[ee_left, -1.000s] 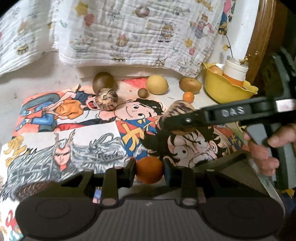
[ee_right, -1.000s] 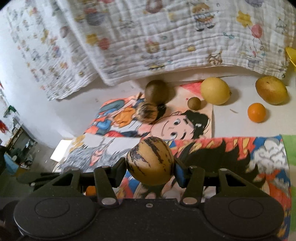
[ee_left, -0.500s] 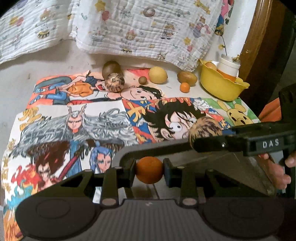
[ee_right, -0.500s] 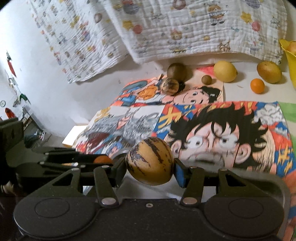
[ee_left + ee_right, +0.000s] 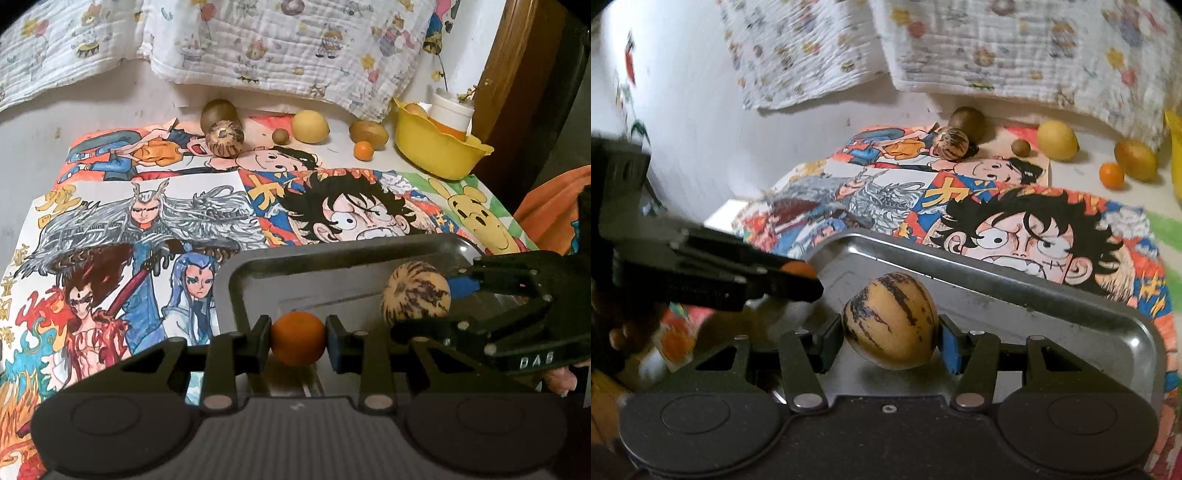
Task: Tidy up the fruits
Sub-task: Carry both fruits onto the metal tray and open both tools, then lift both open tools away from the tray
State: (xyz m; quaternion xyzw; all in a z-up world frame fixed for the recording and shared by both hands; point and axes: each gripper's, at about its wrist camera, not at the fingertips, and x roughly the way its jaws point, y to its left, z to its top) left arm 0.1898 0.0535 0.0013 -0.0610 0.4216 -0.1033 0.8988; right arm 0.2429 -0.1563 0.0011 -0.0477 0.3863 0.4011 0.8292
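Your left hand-held gripper is matte black, with silver rivets, blue pads and a ribbed grey housing. Your right hand-held gripper matches, and white "DAS" lettering marks its side. Your clothing is orange.

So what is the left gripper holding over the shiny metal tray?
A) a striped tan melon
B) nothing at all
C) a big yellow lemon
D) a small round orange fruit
D: the left gripper is shut on a small round orange fruit above the shiny metal tray; the striped tan melon is in the right gripper.
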